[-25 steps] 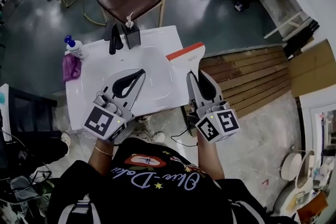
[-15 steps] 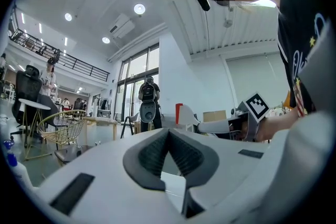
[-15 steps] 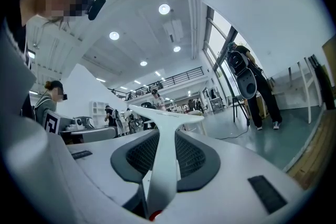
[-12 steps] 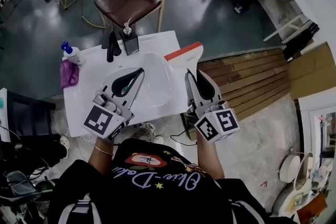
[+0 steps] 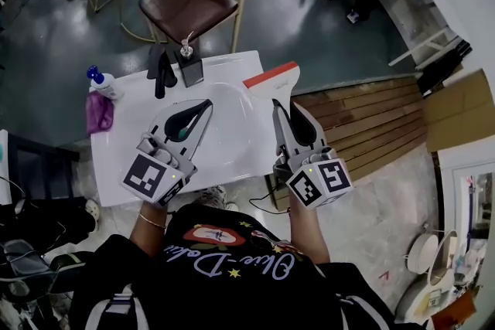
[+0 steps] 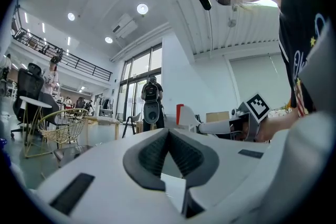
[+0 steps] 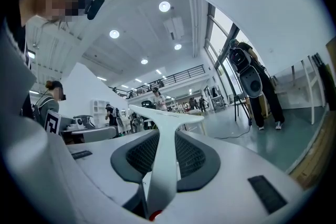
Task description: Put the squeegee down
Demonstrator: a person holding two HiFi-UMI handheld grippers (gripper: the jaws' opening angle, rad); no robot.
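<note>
The squeegee [image 5: 272,81] is white with a red-orange blade edge. It hangs over the right rim of the white sink [image 5: 232,62]. My right gripper [image 5: 280,109] is shut on its handle. In the right gripper view the white handle [image 7: 163,149] runs up between the jaws to the T-shaped blade, and the right gripper [image 7: 167,132] clamps it. My left gripper [image 5: 207,103] hovers over the sink basin with its tips together. In the left gripper view, the left gripper [image 6: 168,131] holds nothing.
On the sink's far edge are a blue-capped spray bottle [image 5: 97,79], a purple cloth [image 5: 99,112], a black tool [image 5: 161,62] and a pump dispenser [image 5: 188,62]. A brown-seated chair [image 5: 189,4] stands behind. Wooden planks [image 5: 363,116] lie on the floor at the right.
Both grippers have drifted a little over the sink. The right one keeps its grip on the squeegee and the left one stays shut.
</note>
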